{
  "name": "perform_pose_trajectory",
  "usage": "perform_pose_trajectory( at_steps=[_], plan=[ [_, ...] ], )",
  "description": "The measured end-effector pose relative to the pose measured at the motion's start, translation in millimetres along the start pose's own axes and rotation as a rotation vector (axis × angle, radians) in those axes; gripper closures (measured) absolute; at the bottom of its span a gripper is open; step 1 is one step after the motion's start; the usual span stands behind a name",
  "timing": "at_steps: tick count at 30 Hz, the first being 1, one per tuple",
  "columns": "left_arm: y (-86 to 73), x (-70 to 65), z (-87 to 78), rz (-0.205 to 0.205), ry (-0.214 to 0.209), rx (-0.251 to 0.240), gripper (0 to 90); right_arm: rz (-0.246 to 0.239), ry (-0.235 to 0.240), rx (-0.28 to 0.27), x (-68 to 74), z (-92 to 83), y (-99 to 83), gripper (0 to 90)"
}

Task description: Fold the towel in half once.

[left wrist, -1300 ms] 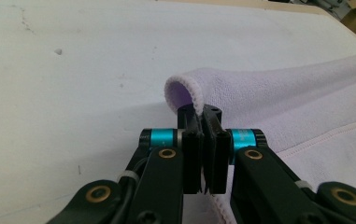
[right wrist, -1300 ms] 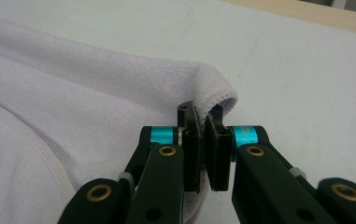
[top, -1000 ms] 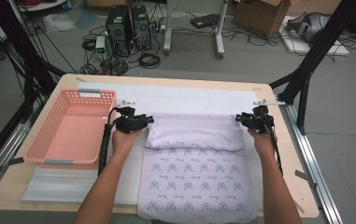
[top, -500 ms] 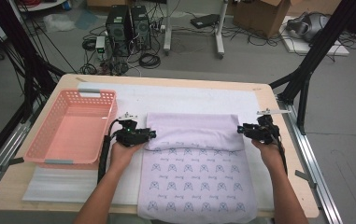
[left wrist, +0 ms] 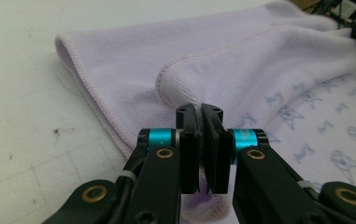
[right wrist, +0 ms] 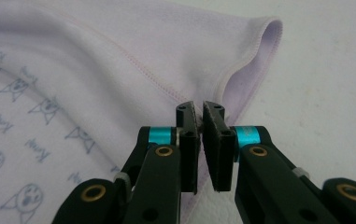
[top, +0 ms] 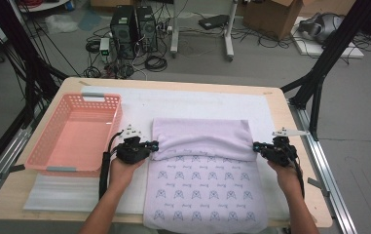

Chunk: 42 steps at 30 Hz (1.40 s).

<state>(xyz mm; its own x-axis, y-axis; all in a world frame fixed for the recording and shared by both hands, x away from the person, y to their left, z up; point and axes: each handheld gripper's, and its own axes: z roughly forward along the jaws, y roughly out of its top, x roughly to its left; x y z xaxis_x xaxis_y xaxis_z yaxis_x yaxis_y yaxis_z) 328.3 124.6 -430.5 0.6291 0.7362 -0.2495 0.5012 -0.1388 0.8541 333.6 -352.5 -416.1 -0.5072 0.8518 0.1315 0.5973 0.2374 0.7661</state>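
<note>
A lilac towel (top: 202, 190) printed with small blue figures lies on the white mat, its far part folded back over itself toward me. The fold's plain underside (top: 200, 139) faces up. My left gripper (top: 153, 145) is shut on the folded flap's left corner, and the cloth (left wrist: 180, 88) is pinched between its jaws (left wrist: 200, 116). At the flap's right corner my right gripper (top: 257, 146) is shut on the hem (right wrist: 241, 70), which disappears between the jaws (right wrist: 200, 112). A hand holds each gripper from below.
A pink plastic basket (top: 46, 156) stands left of the towel, close to my left gripper. The white mat (top: 197, 100) stretches bare beyond the fold. The table's right edge with a metal rail (top: 322, 161) runs just past my right gripper.
Both grippers have come toward me with the towel's far edge, so the folded flap has widened and now covers more of the printed side.
</note>
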Motion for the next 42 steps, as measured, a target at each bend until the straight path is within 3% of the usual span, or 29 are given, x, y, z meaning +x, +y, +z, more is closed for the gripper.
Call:
perform_pose_trajectory(
  at_steps=[7,17,29,36,42],
  plan=[
    [-17.6,-13.4,-22.5,0.015,-0.038,-0.030,85.4,-0.019,0.007,-0.035,12.7,-18.8,-14.6,84.7],
    [-49.4,-39.6,-51.7,0.051,-0.066,-0.078,85.6,-0.055,0.008,-0.084,38.7,-52.0,-50.1,85.1],
    [-66.7,-50.9,-64.4,0.072,-0.074,-0.061,85.6,-0.056,0.013,-0.102,55.0,-76.6,-88.3,85.1],
    [-77.0,-55.6,-74.3,0.066,-0.084,-0.059,85.5,-0.095,0.019,-0.096,67.6,-87.2,-98.6,85.5],
    [-81.9,-60.5,-79.0,0.067,-0.099,-0.061,82.1,-0.094,0.023,-0.085,73.4,-96.9,-108.4,85.5]
  ],
)
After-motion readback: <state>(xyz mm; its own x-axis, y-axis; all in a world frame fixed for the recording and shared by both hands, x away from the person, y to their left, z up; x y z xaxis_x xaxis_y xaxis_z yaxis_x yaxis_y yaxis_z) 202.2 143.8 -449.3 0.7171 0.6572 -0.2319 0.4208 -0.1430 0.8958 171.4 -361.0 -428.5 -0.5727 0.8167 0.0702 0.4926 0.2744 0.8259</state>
